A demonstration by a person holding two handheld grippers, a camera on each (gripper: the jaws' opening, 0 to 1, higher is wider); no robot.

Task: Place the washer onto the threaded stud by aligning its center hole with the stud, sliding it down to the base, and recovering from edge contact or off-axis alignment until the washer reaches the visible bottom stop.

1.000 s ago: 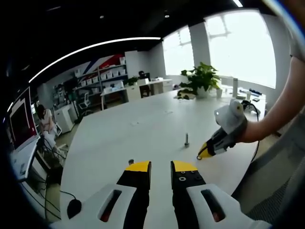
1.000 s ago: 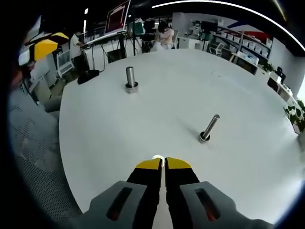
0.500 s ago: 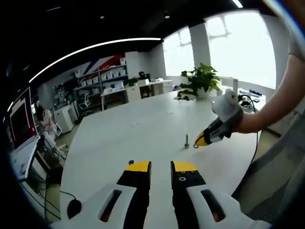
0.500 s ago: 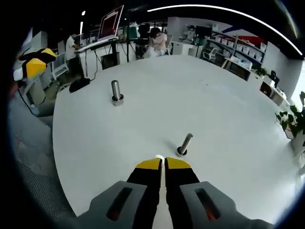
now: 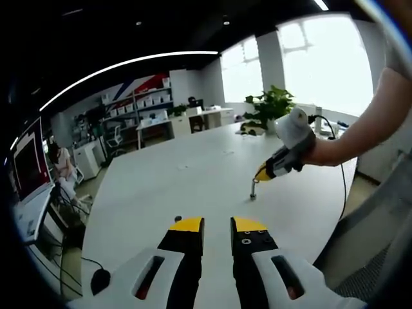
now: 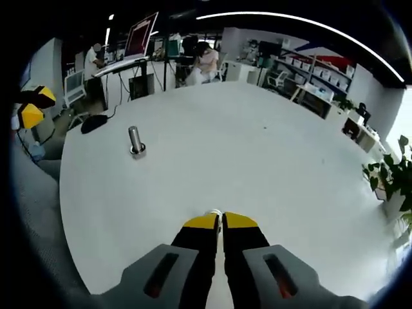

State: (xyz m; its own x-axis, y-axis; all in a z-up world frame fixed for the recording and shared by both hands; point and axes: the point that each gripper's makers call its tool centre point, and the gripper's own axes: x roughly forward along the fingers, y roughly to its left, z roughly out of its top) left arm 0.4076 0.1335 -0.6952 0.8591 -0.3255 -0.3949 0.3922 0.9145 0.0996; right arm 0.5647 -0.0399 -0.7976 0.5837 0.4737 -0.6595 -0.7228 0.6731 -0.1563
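Spanning both views, the white table (image 5: 193, 174) carries two studs. The right gripper (image 6: 222, 219), jaws clamped on the washer (image 6: 213, 212), which peeks out between the yellow tips, hangs right over the thin stud (image 5: 252, 188) as the left gripper view shows it. A thicker stud (image 6: 136, 141) stands well apart. The left gripper (image 5: 217, 225) waits low, jaws apart and empty. Alignment looks to be the step in hand; next the hole must find the stud's top, then the washer must slide down to the base. Compared with a second ago, the right gripper has travelled from beside the stud to above it, and the stud has slipped beneath its jaws.
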